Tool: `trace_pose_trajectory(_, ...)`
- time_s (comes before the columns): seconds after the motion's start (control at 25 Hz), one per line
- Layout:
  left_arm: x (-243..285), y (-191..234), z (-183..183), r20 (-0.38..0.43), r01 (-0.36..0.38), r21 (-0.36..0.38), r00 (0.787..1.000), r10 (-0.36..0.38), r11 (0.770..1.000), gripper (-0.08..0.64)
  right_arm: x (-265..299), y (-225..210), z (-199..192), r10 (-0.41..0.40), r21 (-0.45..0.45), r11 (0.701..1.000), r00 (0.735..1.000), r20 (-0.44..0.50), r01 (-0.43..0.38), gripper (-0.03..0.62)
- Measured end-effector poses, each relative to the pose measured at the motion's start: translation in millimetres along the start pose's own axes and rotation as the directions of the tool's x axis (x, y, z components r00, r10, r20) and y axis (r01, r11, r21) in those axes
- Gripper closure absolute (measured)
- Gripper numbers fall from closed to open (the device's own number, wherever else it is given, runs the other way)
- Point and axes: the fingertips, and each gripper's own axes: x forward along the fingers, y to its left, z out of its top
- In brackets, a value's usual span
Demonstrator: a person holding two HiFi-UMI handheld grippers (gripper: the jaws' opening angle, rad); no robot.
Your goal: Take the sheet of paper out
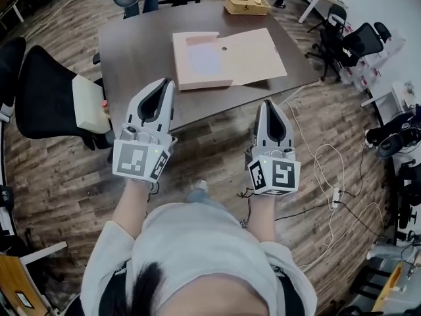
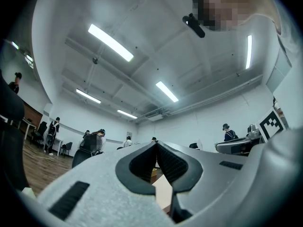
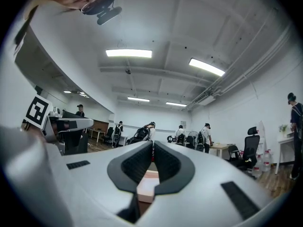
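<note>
A flat beige folder [image 1: 227, 58] lies on the dark table [image 1: 131, 45], one part folded over its left half; I cannot make out a separate sheet of paper. Both grippers hover side by side in front of the table's near edge, pointing at the folder and apart from it. My left gripper [image 1: 169, 81] has its jaws closed tip to tip with nothing between them, and so does my right gripper [image 1: 267, 103]. In the left gripper view, the folder [image 2: 163, 193] shows below the shut tips [image 2: 156, 144]. The right gripper view shows the folder [image 3: 147, 183] beneath its own shut tips [image 3: 153, 143].
A small wooden box [image 1: 247, 4] sits at the table's far edge. A black chair [image 1: 43, 94] with a beige block [image 1: 89, 104] on it stands left of the table. More chairs [image 1: 355, 41] and floor cables [image 1: 329, 170] are at the right. People stand far off.
</note>
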Motion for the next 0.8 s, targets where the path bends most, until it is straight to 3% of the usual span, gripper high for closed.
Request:
trace_pose_trajectory(0.4, 67.9, -13.7, -24.8, -0.009, -0.057, 0.014, 0.998, 0.057, 0.998, 0.551, 55.2, -55.9, -18.1, 0.074, 0.017, 0.997, 0.997, -0.002, -0.073, 0.575)
trace_pose_trajectory(0.8, 102.1, -27.5, -41.7, -0.032, -0.075, 0.032, 0.997, 0.076, 0.997, 0.551, 80.3, -89.3, -37.2, 0.111, 0.055, 0.992, 0.994, -0.016, -0.110, 0.575)
